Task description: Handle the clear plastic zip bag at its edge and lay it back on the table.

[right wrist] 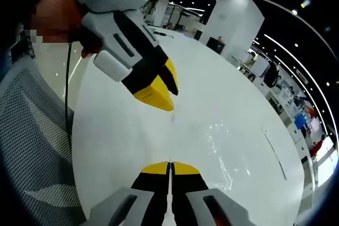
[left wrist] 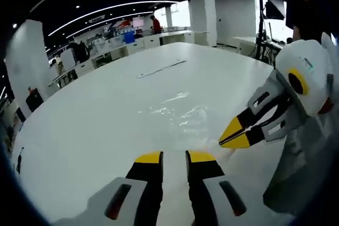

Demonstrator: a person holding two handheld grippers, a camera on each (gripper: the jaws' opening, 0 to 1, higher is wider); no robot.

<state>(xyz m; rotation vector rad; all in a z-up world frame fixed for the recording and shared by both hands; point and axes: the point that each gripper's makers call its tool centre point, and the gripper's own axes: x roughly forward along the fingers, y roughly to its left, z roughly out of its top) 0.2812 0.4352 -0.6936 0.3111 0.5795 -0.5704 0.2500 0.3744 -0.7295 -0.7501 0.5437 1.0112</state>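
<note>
Centrally in the left gripper view, the clear zip bag (left wrist: 183, 115) lies flat on the white table (left wrist: 95, 115). Bottom centre, the left gripper (left wrist: 174, 158) stands slightly spread above it, while the right gripper (left wrist: 231, 137), mid-right, is pinched on the bag's near edge

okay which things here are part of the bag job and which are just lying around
Part of the job: clear plastic zip bag lying on the white table; left gripper; right gripper.

Lying about: long thin strip farther along the table; grey mesh chair.

L gripper (left wrist: 174, 158) open over zip bag (left wrist: 183, 115).
</note>
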